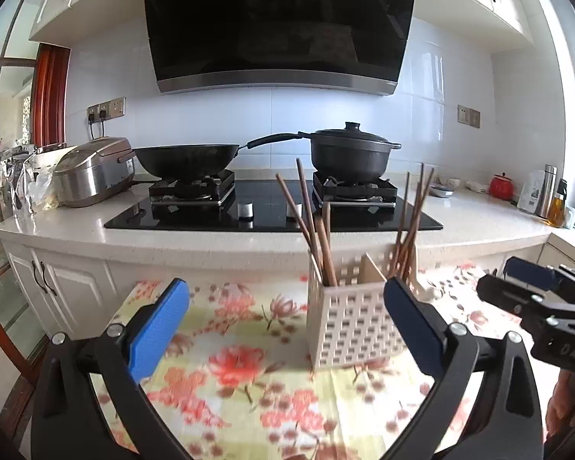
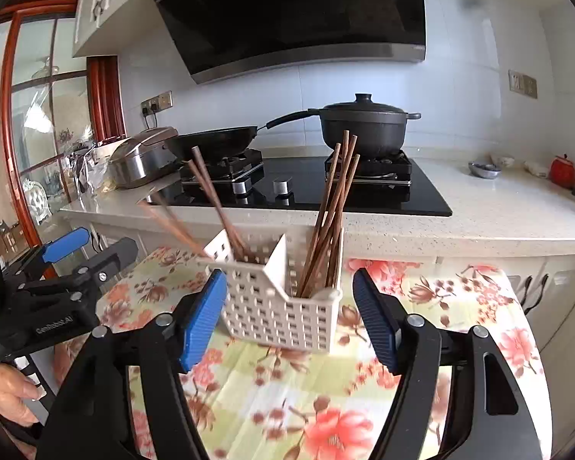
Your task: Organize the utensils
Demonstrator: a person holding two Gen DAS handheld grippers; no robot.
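Note:
A white perforated holder (image 1: 352, 326) (image 2: 280, 306) with two compartments stands on the floral tablecloth (image 1: 230, 375) (image 2: 287, 383). Brown chopsticks (image 1: 310, 222) (image 2: 218, 207) lean in its left compartment, one of them blurred in the right wrist view. More chopsticks (image 1: 414, 214) (image 2: 333, 207) stand in the right compartment. My left gripper (image 1: 287, 326) (image 2: 92, 249) is open and holds nothing, with the holder just ahead near its right pad. My right gripper (image 2: 287, 318) (image 1: 517, 280) is open too, its blue pads on either side of the holder's near end without pressing it.
Beyond the table runs a white counter (image 1: 76, 226) with a black hob (image 1: 272, 211), a wok (image 1: 188, 157), a lidded black pot (image 1: 349, 153) and a rice cooker (image 1: 92, 172). Jars and bottles (image 1: 548, 195) stand at the far right. A hand (image 2: 7, 395) shows at the lower left.

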